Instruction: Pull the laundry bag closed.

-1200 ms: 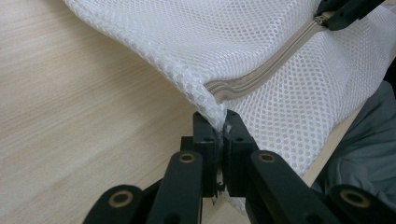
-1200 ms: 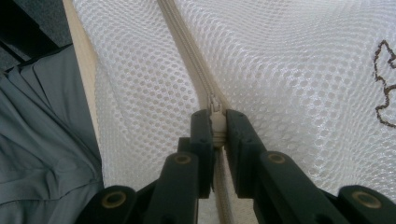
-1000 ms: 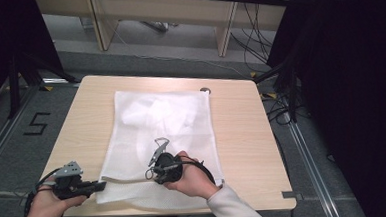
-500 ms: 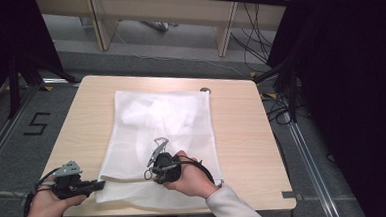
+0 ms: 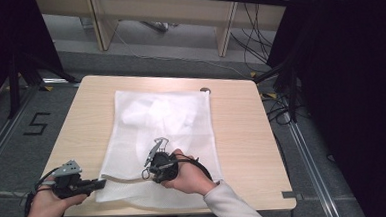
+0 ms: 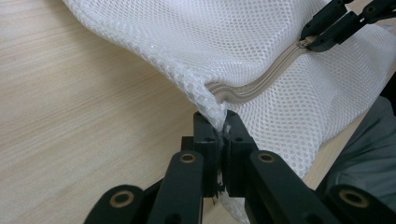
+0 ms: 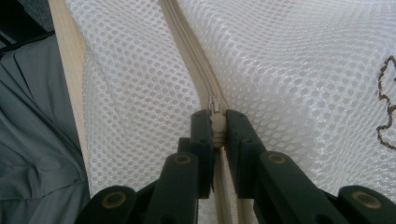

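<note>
Right gripper (image 7: 215,122) jaws are pinching the zipper pull (image 7: 215,108) of the mesh bag (image 7: 289,70), pads closed tight on it, zipper (image 7: 187,37) running away from the jaws up the bag. Left gripper (image 6: 219,133) jaws are clamping the bag's corner edge beside the zipper end, mesh bunching up between the closed pads. In the left gripper view the zipper (image 6: 261,84) is curving from that corner toward the right gripper (image 6: 314,43), which is sitting on the pull farther along. From the high view, the right gripper (image 5: 153,158) is lying over the near part of the bag (image 5: 166,120), hand (image 5: 187,174) wrapping it from behind; the left gripper (image 5: 99,183) is lying low at the bag's near left corner, hand (image 5: 48,206) at the bench (image 5: 242,126) edge. Bag is lying flat on the middle of the bench, white and something pale showing inside its far half, near left corner slightly lifting. A small dark thing (image 5: 205,90) is sitting at the bag's far right corner. Grey clothing (image 7: 37,140) is showing past the bench edge.
</note>
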### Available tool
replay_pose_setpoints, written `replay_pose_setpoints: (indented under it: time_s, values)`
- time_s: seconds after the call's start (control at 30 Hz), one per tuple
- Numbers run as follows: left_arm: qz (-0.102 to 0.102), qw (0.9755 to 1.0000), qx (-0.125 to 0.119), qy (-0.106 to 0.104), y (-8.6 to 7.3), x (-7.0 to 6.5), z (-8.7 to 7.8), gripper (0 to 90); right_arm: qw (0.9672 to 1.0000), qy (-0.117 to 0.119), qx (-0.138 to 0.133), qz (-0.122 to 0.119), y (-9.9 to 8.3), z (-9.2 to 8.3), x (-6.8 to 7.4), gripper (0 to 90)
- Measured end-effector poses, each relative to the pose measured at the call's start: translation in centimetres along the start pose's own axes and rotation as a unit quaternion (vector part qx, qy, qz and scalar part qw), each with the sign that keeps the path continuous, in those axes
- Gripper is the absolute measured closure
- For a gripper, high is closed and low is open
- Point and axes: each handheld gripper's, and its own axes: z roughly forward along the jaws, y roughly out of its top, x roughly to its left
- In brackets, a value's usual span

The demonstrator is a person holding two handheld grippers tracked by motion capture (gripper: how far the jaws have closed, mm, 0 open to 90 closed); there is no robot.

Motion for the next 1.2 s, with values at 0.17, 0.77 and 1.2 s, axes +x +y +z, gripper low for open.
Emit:
replay_pose_setpoints:
  time_s: [0.17, 0.77, 1.2]
  values:
    - [-0.003, 0.9999, 0.003, 0.011, 0.0, 0.2, -0.2, 85.9, 0.9997, -0.006, 0.023, 0.009, -0.3, 0.0, 0.1, 82.6]
    - [-0.005, 0.9999, 0.005, 0.007, -0.1, 0.2, -0.2, 85.8, 0.9999, -0.004, 0.012, 0.008, -1.6, -0.6, -0.4, 82.6]
    - [-0.004, 0.9999, 0.005, 0.009, -0.1, 0.2, -0.2, 85.8, 0.9999, -0.004, 0.01, 0.01, -2.1, -0.9, -0.6, 82.5]
